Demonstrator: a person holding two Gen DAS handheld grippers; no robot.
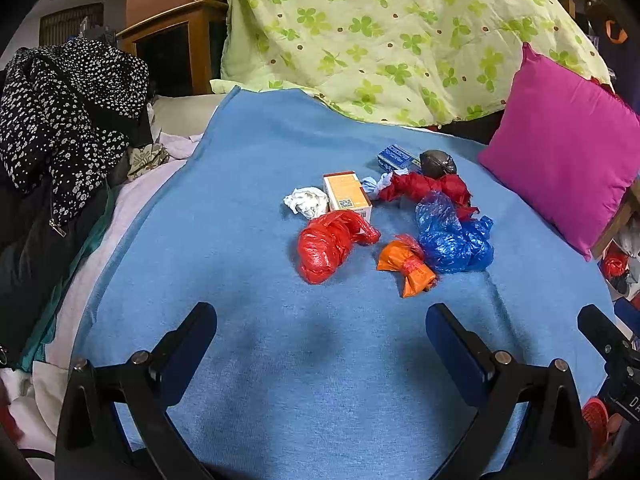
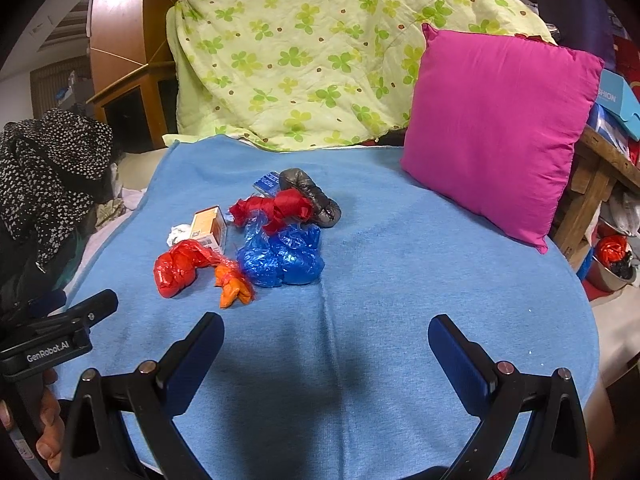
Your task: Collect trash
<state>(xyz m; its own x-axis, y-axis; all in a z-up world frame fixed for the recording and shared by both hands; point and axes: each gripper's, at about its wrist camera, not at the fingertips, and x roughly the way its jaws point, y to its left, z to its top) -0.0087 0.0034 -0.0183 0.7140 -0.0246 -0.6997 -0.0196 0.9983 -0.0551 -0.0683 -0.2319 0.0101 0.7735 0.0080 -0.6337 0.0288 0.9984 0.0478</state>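
Trash lies in a heap on the blue blanket (image 1: 248, 168): a red plastic bag (image 1: 332, 246), an orange bag (image 1: 408, 266), a blue bag (image 1: 452, 236), a darker red bag (image 1: 428, 188), a grey bag (image 1: 438, 162), an orange-white carton (image 1: 347, 196), a white tissue wad (image 1: 306, 201) and a small blue box (image 1: 394, 157). My left gripper (image 1: 320, 320) stands open, short of the heap, holding nothing. The same heap shows in the right wrist view, with red bag (image 2: 176, 268), orange bag (image 2: 232, 284) and blue bag (image 2: 280, 260). My right gripper (image 2: 326, 334) is open and empty, nearer than the pile.
A magenta cushion (image 2: 496, 132) leans at the right, a green clover quilt (image 2: 304, 48) at the back. Black dotted clothing (image 1: 60, 120) is piled on the left. Beyond the bed's right edge a metal bowl (image 2: 612, 276) holds red and black bags. A hand (image 2: 48, 420) grips the left tool.
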